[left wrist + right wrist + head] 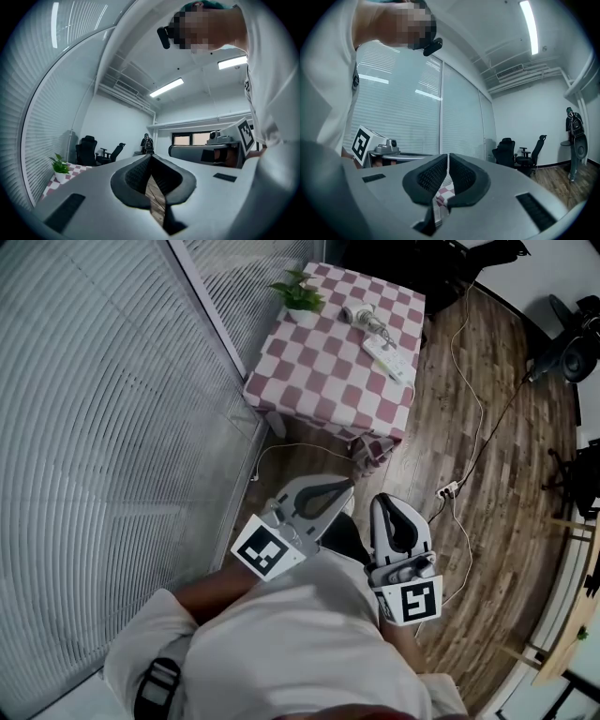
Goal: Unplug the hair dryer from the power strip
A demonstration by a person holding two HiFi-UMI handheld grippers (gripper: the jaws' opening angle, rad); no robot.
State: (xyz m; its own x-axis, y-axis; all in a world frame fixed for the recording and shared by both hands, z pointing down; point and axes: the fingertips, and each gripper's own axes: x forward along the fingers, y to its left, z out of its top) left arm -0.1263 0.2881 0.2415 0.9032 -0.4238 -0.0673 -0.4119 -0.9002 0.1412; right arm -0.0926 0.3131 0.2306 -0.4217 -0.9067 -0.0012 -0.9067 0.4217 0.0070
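A grey hair dryer point(359, 315) lies on a table under a pink-and-white checked cloth point(319, 371) at the top of the head view. Its cord runs to a white power strip point(389, 357) beside it near the table's right edge. My left gripper point(349, 486) and right gripper point(389, 499) are held side by side close to my body, well short of the table and pointing toward it. Both are shut, with nothing between the jaws. In the left gripper view the jaws point(151, 157) meet at the tip. In the right gripper view the pads point(448, 156) meet too.
A small potted plant point(300, 294) stands at the table's far left corner. A blind-covered glass wall point(94, 427) runs along the left. White cables with a small adapter point(450, 490) trail over the wooden floor at the right. Black office chairs point(520, 152) stand beyond.
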